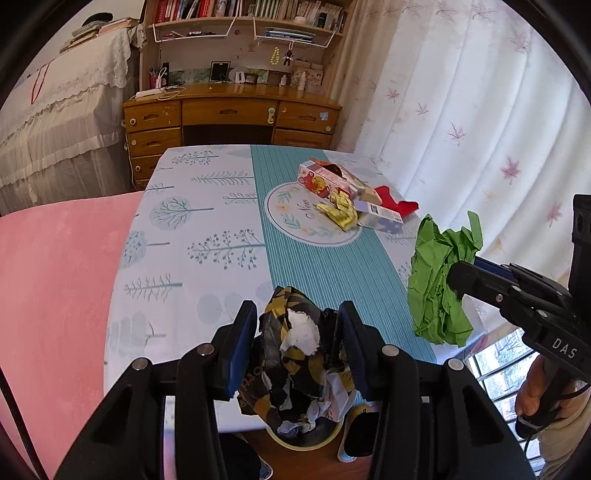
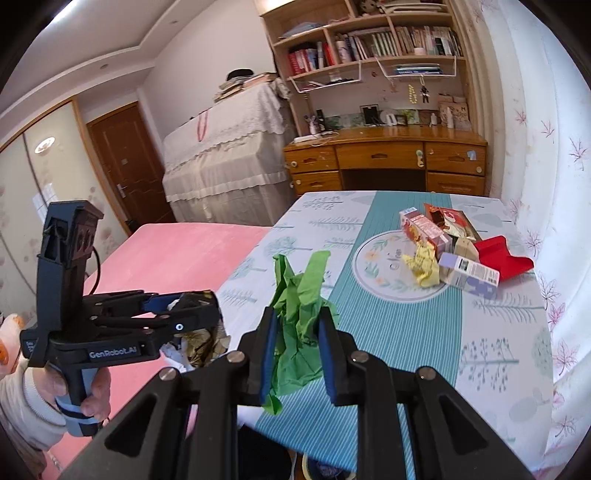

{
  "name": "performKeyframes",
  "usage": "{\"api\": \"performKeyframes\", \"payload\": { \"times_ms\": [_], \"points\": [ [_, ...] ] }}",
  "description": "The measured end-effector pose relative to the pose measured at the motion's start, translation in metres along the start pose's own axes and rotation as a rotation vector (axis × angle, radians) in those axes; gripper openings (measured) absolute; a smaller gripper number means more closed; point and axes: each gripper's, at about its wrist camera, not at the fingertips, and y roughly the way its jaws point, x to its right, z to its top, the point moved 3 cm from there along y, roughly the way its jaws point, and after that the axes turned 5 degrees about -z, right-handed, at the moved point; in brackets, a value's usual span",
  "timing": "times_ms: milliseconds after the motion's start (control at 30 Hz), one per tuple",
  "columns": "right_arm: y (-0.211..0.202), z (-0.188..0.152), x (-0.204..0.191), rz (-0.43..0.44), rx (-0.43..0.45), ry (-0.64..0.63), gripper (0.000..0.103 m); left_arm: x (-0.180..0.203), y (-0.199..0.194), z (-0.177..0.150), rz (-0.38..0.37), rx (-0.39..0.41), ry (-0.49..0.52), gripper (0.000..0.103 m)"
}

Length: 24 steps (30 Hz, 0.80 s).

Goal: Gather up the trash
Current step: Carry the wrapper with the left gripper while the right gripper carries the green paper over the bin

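Nearest to us, the left gripper [image 1: 297, 347] is clenched on a crumpled black-and-yellow wrapper [image 1: 295, 354] with torn white paper showing in it, its blue pads pressing both sides. Below it, at six o'clock in the left wrist view, we glimpse the rim of a bin [image 1: 306, 441] on the floor, partly hidden by the wrapper. At three o'clock in that view, the right gripper [image 2: 297, 347] grasps a wad of crumpled green paper [image 2: 301, 317], held clear above the near edge of the table [image 1: 207, 221], which is covered by a tree-print cloth with a teal striped runner [image 1: 314, 266]. In the right wrist view a person's hand [image 2: 92, 398] grips the left tool's handle at eight o'clock.

Farther along the runner, at one o'clock, more trash lies in a close heap: a crumpled yellow wrapper [image 1: 341, 212], a red-printed carton [image 1: 325, 181], a white-and-blue box [image 1: 382, 216] and a piece of red paper [image 1: 397, 201], all touching or overlapping. A pink bedspread [image 1: 55, 277] spreads at nine o'clock. Beyond the table stand a wooden desk [image 1: 229, 114] with bookshelves [image 1: 243, 22] at twelve o'clock, and floral curtains [image 1: 461, 110] at two.
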Motion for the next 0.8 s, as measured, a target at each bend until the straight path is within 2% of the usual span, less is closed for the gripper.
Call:
{"api": "performKeyframes", "payload": {
  "times_ms": [233, 400, 633, 800],
  "points": [
    [-0.022, -0.054, -0.005, 0.005, -0.064, -0.025, 0.022, 0.023, -0.015, -0.057, 0.001, -0.029, 0.018, 0.044],
    [-0.029, -0.1, -0.005, 0.012, -0.118, -0.014, 0.022, 0.034, -0.008, -0.098, -0.021, -0.068, 0.029, 0.044],
    [-0.017, -0.163, -0.002, 0.006, -0.217, 0.006, 0.022, 0.045, 0.021, -0.16, -0.064, -0.178, 0.028, 0.044],
    [0.007, -0.205, 0.01, 0.003, -0.3, 0.058, 0.022, 0.047, 0.054, -0.205, -0.058, -0.282, 0.035, 0.044]
  ]
}}
